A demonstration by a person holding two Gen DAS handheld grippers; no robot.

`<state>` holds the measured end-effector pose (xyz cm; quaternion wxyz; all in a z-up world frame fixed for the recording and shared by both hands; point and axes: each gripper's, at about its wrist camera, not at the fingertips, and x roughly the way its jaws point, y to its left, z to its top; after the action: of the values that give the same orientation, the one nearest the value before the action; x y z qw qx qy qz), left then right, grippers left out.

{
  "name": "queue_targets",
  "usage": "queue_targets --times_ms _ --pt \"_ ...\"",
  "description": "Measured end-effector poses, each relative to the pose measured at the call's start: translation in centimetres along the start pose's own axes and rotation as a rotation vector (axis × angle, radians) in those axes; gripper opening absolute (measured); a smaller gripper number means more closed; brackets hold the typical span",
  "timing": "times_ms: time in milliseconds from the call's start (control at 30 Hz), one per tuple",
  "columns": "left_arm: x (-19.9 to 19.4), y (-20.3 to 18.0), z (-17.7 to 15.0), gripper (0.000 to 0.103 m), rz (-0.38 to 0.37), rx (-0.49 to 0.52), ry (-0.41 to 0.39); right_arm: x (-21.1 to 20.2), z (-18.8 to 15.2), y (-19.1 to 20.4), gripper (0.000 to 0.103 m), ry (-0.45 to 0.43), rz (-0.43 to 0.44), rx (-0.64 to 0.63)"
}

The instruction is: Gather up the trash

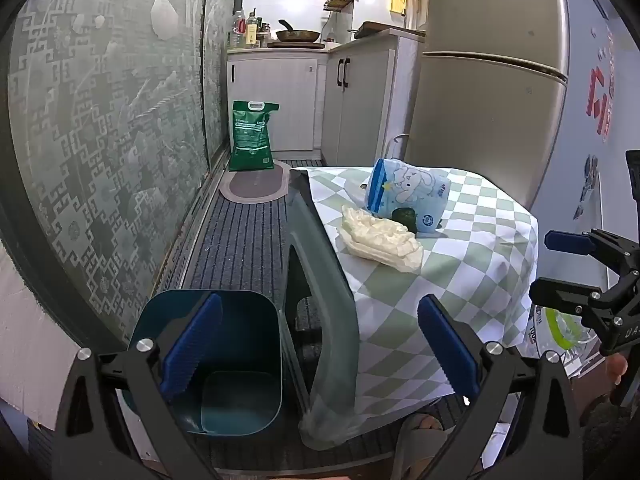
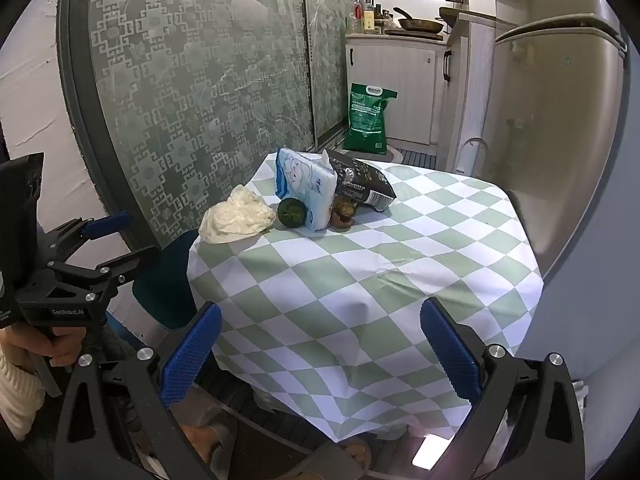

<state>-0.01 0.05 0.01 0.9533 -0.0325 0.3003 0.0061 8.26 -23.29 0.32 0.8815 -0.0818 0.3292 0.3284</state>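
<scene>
Both hand-held grippers, left (image 1: 320, 354) and right (image 2: 320, 354), stood fully open and empty. The crumpled paper (image 2: 238, 220) lay well ahead of the right one; a careless reach risked toppling the tissue pack (image 2: 306, 188) just beside it.

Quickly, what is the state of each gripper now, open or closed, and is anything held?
Left gripper: open wide, holding nothing.
Right gripper: open wide, holding nothing.

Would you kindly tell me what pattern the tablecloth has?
The tablecloth is a pale green and white diamond check, clearest in the right wrist view.
</scene>
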Motion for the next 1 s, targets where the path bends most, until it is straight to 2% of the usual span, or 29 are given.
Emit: queue_targets --times_ms 1000 --pt "-0.07 -0.2 -0.05 0.1 -0.001 0.003 0.0 -0.11 0.04 0.0 0.101 0.0 0.004 0.001"
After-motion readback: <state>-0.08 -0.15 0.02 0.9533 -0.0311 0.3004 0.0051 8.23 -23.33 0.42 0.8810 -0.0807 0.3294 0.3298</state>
